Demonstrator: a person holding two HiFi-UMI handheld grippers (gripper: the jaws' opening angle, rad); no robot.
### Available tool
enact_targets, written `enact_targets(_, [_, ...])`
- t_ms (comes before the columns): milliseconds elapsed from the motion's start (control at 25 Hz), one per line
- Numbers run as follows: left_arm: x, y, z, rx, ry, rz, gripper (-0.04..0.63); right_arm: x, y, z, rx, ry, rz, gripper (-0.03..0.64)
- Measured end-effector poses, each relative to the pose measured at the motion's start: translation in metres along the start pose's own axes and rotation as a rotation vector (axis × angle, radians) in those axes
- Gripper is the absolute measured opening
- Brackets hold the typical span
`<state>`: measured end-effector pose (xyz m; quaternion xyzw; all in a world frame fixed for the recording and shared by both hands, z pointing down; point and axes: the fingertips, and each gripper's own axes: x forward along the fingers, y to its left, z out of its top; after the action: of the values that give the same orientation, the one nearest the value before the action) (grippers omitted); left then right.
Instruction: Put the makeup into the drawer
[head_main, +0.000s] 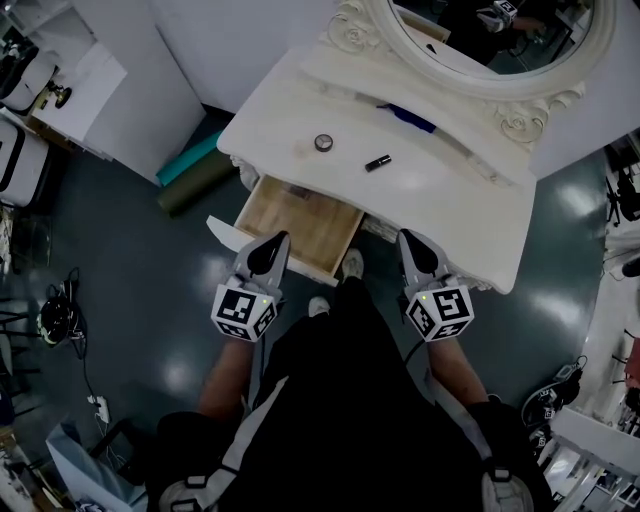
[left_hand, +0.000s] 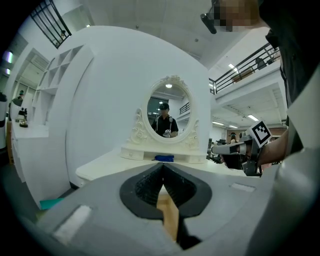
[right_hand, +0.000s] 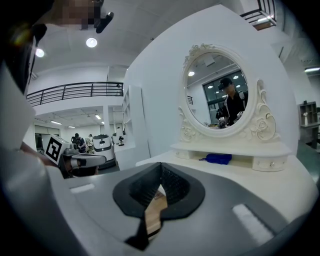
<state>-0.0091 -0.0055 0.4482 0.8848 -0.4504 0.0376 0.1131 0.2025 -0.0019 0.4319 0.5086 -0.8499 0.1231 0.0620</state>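
A white dressing table (head_main: 470, 225) stands in front of me with its drawer (head_main: 300, 222) pulled out, showing a bare wooden bottom. On the tabletop lie a small round compact (head_main: 323, 142) and a black lipstick tube (head_main: 377, 162). A blue item (head_main: 412, 117) rests on the shelf under the oval mirror (head_main: 500, 40) and also appears as the blue item (left_hand: 164, 158) and the blue item (right_hand: 219, 158). My left gripper (head_main: 274, 243) hovers shut and empty over the drawer's front edge. My right gripper (head_main: 411, 243) hangs shut and empty at the table's front edge, right of the drawer.
A teal roll (head_main: 190, 158) and a dark roll (head_main: 196, 184) lie on the floor left of the table. A white cabinet (head_main: 110, 90) stands further left. Cables and gear (head_main: 60, 318) sit on the floor at the left. The person's shoes (head_main: 352, 264) are under the drawer.
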Motion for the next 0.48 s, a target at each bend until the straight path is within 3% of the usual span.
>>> enact_targets(480, [-0.012, 0.01, -0.004, -0.008, 0.004, 0.022, 0.005, 0.006, 0.014, -0.002, -0.004, 0.003, 0.02, 0.0])
